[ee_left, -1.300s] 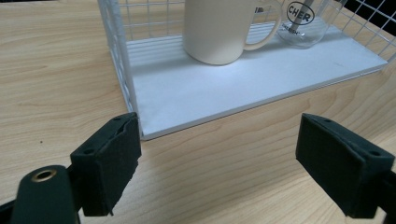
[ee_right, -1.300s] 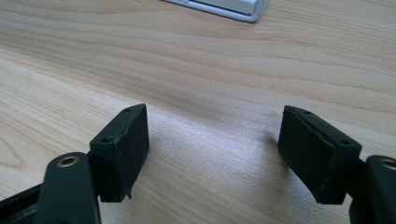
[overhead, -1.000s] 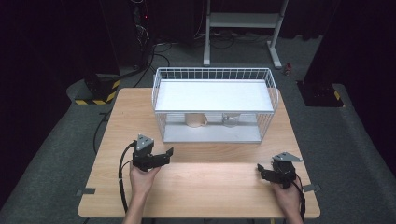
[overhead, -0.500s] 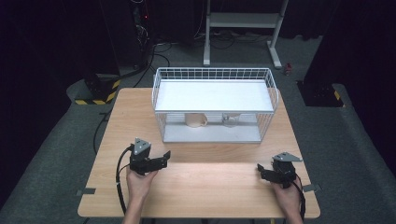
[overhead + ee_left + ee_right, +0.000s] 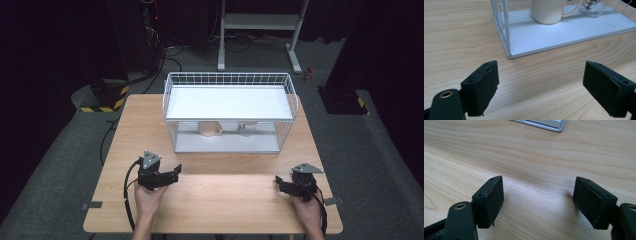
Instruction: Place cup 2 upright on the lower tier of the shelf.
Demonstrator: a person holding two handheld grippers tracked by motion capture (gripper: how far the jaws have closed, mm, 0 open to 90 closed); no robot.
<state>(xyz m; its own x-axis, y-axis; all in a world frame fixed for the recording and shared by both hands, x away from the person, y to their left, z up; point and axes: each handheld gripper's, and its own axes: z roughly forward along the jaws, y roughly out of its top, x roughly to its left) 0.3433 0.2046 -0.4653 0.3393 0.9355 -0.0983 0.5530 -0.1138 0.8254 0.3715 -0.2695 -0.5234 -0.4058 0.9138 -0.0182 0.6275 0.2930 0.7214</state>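
A: Where did each gripper stand, and how were the jaws set?

B: In the high view, the left gripper [image 5: 172,174] lay at lower left of the wooden table [image 5: 220,200], the right gripper [image 5: 279,183] at lower right. Both sets of jaws were spread, with only bare wood between them, as the two gripper views confirmed [image 5: 540,82] [image 5: 537,200].

A: What open room lay around them?

B: A broad strip of bare tabletop ran between the two grippers and up to the front edge of the white wire rack [image 5: 172,137], at centre frame. The table's near edge ran just below both hands.

A: Where were the nearest things?

B: A cream mug [image 5: 209,128] and a clear glass vessel [image 5: 246,129] stood on the rack's lower shelf, well apart from both grippers.

A: What was hidden or cut off?

B: The upper shelf covered both from above. In the left gripper view, the top frame edge cropped the mug [image 5: 549,11] and the glass vessel [image 5: 592,7], whose print was unreadable.
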